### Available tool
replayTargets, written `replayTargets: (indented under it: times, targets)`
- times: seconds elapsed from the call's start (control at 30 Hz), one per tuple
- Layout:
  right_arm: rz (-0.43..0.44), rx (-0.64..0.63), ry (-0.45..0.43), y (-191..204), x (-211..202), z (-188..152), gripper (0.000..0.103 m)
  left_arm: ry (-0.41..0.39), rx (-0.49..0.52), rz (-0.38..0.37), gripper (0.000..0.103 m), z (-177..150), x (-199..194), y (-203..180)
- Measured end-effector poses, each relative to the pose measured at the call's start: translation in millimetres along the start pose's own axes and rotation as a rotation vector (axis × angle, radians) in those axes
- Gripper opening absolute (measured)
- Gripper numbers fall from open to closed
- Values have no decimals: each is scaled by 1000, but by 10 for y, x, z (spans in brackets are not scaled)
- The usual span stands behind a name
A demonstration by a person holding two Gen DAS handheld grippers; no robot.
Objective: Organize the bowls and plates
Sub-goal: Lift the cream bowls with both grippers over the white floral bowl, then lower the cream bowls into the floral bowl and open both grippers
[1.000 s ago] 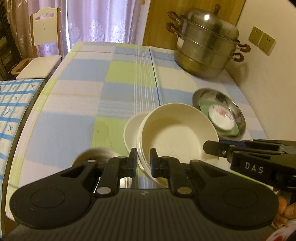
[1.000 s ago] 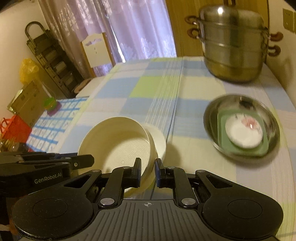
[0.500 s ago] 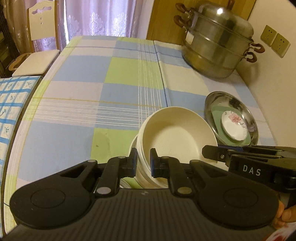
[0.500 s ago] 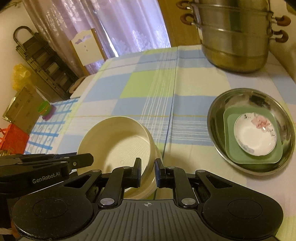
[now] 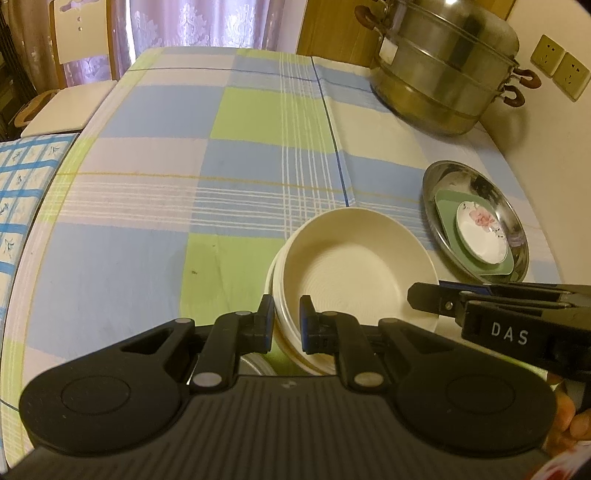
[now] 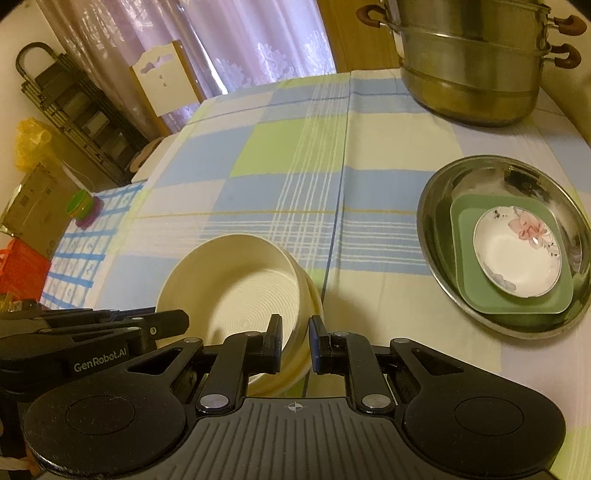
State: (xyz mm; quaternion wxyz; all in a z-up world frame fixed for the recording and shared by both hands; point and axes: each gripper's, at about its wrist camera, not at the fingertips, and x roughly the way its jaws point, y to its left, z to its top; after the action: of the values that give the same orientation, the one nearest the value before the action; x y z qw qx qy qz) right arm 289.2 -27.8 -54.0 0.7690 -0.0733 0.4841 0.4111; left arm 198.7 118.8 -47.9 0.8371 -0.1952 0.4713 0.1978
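Note:
A large cream bowl [image 5: 354, 273] sits tilted in a second cream bowl [image 5: 275, 291] just above the checked tablecloth. My left gripper [image 5: 287, 317] is shut on the stack's near left rim. My right gripper [image 6: 295, 338] is shut on its near right rim; the bowl also shows in the right wrist view [image 6: 236, 291]. To the right a steel basin [image 6: 436, 229] holds a green square plate [image 6: 465, 280] with a small flowered white dish [image 6: 517, 258] on it.
A big steel steamer pot [image 5: 443, 70] stands at the table's far right, by the wall with sockets [image 5: 561, 66]. A white chair [image 5: 70, 33] is beyond the far left corner. A blue-patterned surface [image 5: 18, 199] lies left of the table.
Both grippers have carried the large bowl over the smaller cream bowl, and the two now sit nested. The cameras have moved forward and right toward the basin.

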Motion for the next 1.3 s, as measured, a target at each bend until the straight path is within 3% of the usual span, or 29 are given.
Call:
replayTargets:
  times: [0.47,0.53,0.6,0.67,1.13,1.3]
  targets:
    - [-24,9,-7,-9,17,20,17,-16,16,5,12,8,-45,-11]
    - [-29,-1,-20,1,-15,7,22,-25,18,7,12,13,-79,-18]
    - [-27,-6,-31,11,-47,5,34,-33,22,9,12,16,-119,-19]
    - [-26,-10,-44,24,-87,4,38,-41,24,11,13,11,-162,-18]
    - [-10,-25,-91,51,-424,-138,46,-87,43,55,17,-195,-614,106]
    - [-4,-30,-93,47,-546,-261,55,-90,45,87,17,-378,-803,208]
